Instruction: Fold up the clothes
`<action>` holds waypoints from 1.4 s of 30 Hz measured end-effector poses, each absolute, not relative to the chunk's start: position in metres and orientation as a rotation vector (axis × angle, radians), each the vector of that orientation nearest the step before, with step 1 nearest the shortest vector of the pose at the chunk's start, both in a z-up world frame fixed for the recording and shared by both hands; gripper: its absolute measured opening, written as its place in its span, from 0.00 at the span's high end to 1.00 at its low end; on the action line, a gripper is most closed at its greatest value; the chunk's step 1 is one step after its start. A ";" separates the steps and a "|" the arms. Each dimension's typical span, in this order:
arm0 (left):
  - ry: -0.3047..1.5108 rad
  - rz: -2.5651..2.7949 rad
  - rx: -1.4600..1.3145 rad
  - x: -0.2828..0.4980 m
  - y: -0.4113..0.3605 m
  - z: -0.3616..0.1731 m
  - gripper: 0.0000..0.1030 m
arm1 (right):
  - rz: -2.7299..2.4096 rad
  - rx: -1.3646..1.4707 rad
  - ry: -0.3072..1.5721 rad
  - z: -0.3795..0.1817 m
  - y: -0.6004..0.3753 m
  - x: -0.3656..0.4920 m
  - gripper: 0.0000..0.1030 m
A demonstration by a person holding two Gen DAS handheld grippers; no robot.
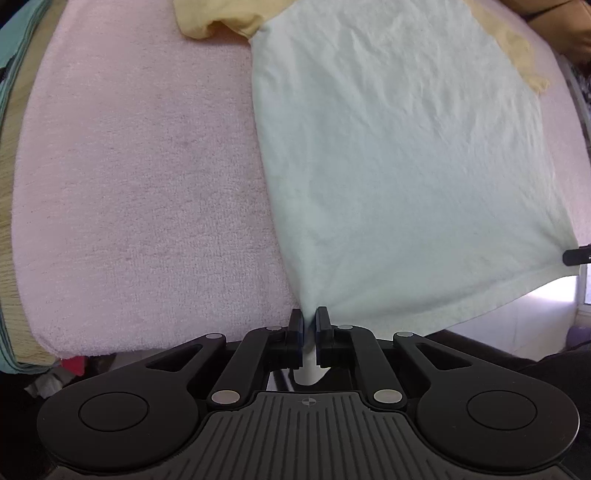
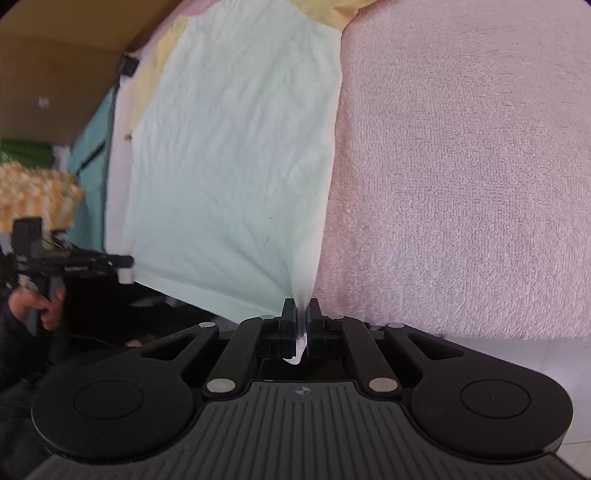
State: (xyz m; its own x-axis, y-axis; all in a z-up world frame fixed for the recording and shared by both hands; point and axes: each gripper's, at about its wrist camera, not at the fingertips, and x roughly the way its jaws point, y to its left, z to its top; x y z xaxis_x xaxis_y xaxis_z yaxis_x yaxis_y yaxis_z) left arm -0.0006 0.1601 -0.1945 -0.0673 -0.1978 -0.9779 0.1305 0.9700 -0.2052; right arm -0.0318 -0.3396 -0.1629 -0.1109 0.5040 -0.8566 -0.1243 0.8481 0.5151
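Both grippers pinch the hem corners of the pale shirt (image 1: 399,155), left gripper (image 1: 309,325) and right gripper (image 2: 302,317) clamped on cloth, its body on the pink towel (image 1: 140,184), so I'd keep the hem taut and carry both corners evenly toward the yellow sleeves (image 1: 214,18).

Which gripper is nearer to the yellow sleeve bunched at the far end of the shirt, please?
Left. The left gripper grips the hem corner on that yellow sleeve's side; the right gripper grips the opposite corner.
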 end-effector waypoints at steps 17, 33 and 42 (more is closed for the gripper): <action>1.193 -0.253 0.131 0.024 0.076 -0.128 0.10 | 0.569 0.028 1.231 -0.103 -0.295 -0.007 0.71; 1.258 -0.284 0.334 0.010 0.077 -0.205 0.06 | 0.521 -0.262 1.173 -0.139 -0.284 0.010 0.67; 1.132 -0.356 0.289 0.059 0.009 -0.189 0.04 | 0.620 -0.091 1.132 -0.131 -0.234 0.071 0.66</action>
State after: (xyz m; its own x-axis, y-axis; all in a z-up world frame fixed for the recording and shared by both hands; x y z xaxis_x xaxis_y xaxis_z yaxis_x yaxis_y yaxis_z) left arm 0.0589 0.0086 -0.1888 0.3794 -0.1302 -0.9160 0.4183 0.9072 0.0443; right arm 0.0712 -0.2343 -0.1309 0.2771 0.4165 -0.8659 -0.5054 0.8296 0.2373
